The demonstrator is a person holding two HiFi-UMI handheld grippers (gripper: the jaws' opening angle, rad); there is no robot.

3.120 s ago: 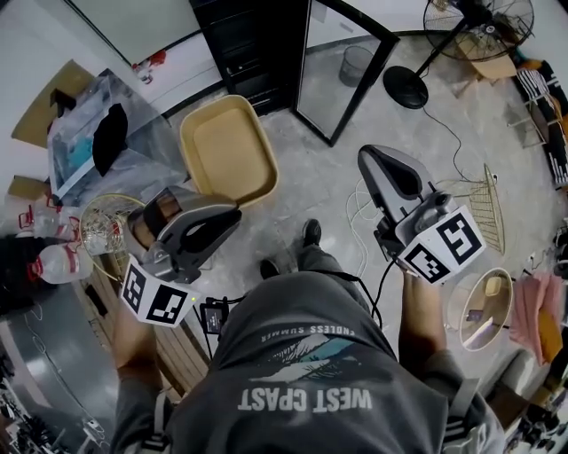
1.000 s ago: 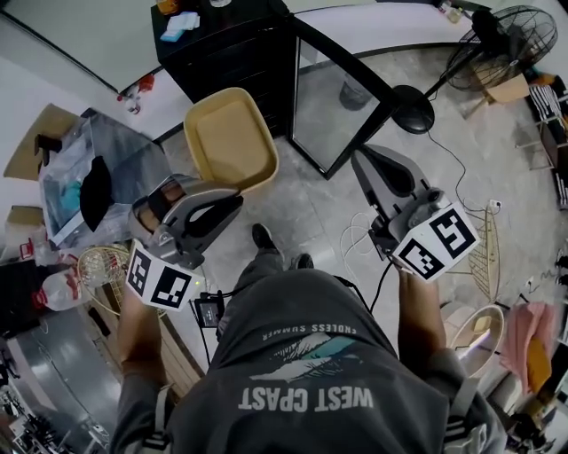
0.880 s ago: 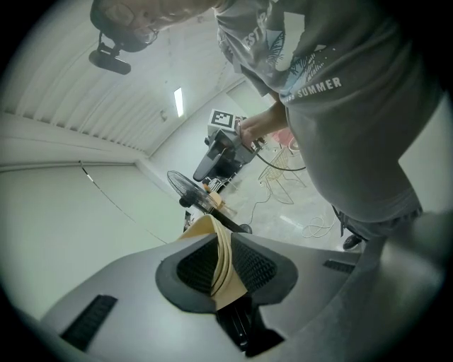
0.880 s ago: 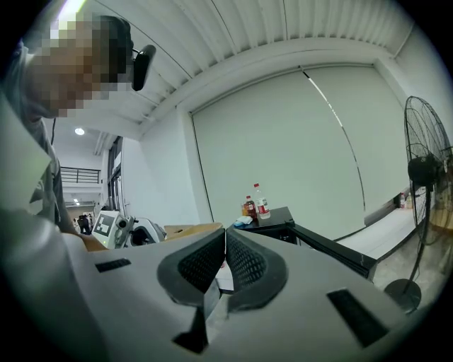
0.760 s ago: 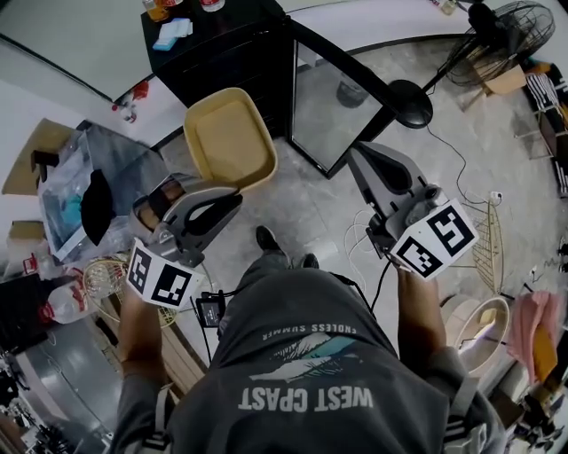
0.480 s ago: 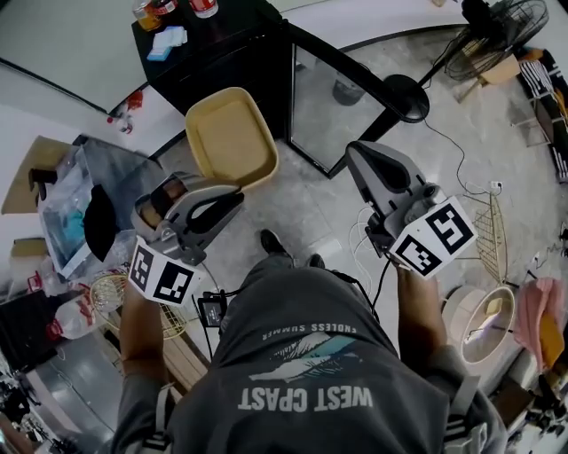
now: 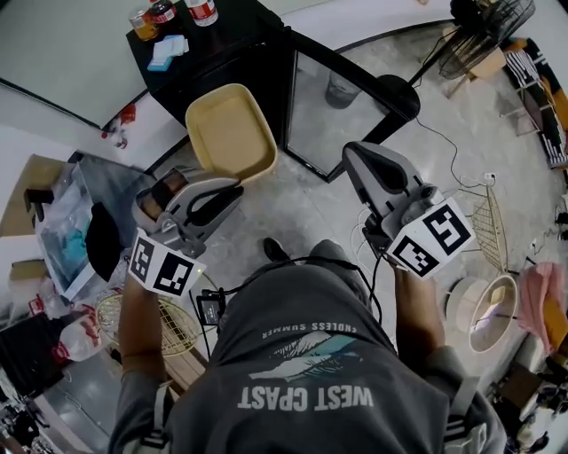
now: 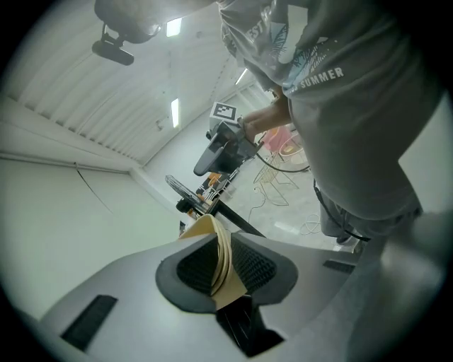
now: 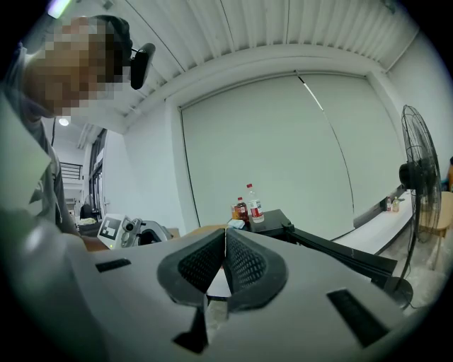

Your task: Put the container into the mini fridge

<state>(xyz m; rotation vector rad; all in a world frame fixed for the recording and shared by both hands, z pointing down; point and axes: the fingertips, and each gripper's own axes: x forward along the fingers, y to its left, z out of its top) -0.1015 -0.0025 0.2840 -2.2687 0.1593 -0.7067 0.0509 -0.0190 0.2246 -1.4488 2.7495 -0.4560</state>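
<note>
A shallow beige container [image 7: 229,133] hangs out in front of me, above the floor. My left gripper [image 7: 232,188] is shut on its near rim. In the left gripper view that rim [image 8: 225,249] sits pinched between the black pads of the left gripper [image 8: 221,267]. The black mini fridge [image 7: 240,44] stands just beyond the container, and its glass door [image 7: 342,106] is swung open to the right. My right gripper [image 7: 352,152] is held near the door, shut with nothing in it. Its pads meet in the right gripper view [image 9: 225,260], which looks at the fridge [image 9: 272,220].
Bottles [image 7: 173,13] and a blue-and-white pack [image 7: 166,51] stand on the fridge top. A floor fan [image 7: 479,22] with a round base [image 7: 397,89] is at the right. A wire basket [image 7: 169,324], plastic bags [image 7: 71,230] and cables [image 7: 368,232] lie around my feet.
I have walked closer to the fridge, so it and its open door now fill more of the head view. The container stays gripped in the left gripper; the right stays shut.
</note>
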